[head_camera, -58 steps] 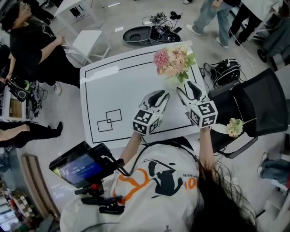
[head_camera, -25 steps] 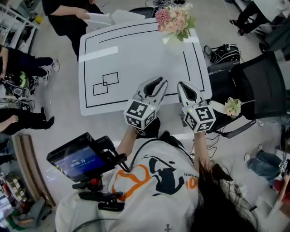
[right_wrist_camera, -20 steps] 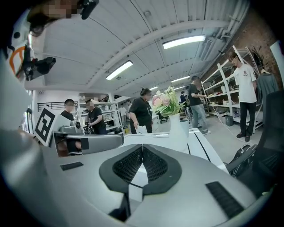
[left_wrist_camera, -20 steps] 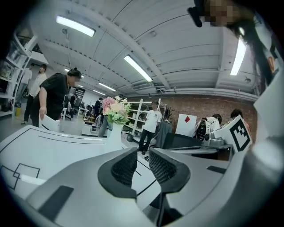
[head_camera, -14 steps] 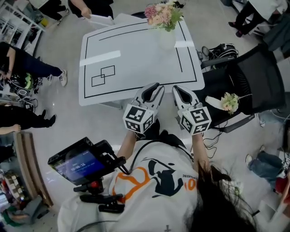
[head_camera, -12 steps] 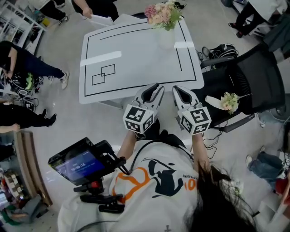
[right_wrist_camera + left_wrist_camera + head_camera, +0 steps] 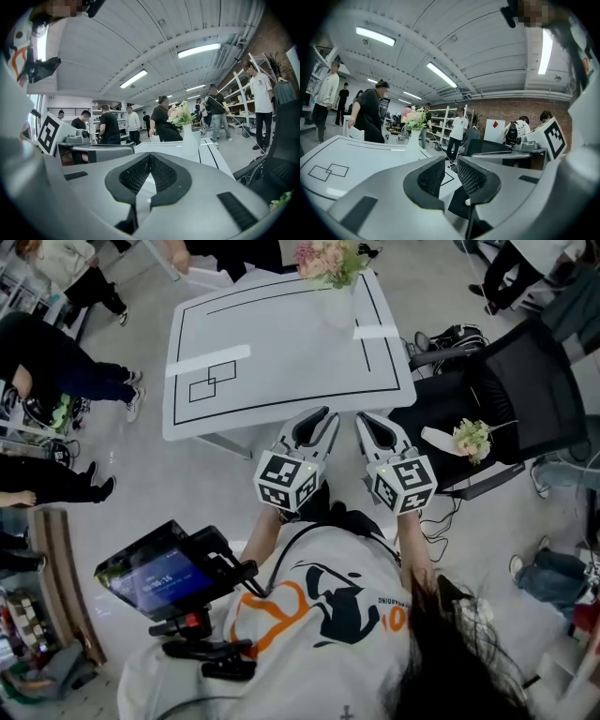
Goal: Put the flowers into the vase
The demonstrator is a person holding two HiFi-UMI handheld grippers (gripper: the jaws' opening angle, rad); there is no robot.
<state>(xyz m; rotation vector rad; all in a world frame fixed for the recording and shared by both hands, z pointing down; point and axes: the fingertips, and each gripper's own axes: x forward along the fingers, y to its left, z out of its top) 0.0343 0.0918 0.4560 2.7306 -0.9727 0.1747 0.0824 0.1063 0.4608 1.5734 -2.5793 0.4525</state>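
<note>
Both grippers have pulled back since a second ago. Then my fingertips lay over the near edge of the table; now they hang just short of it, above the floor. The vase, which stood close ahead of the fingers two seconds back, is now far off.

The table stretches away ahead of both pairs of fingers, white with black lines. A black chair stands to the right of the right fingers, well apart from them.

The left gripper and right gripper sit side by side, near each other and both pointing at the table. The left fingers stand a little apart, with a narrow gap between the pads and nothing in it. The right fingers are pressed together at the tips and hold nothing.

The vase stands upright at the table's far edge, straight ahead of the fingers and well beyond reach. The flowers, pink and cream with green leaves, stand in its mouth. A loose bunch of pale blooms lies on the chair seat, off to the right of the right fingers and touched by neither gripper.
</note>
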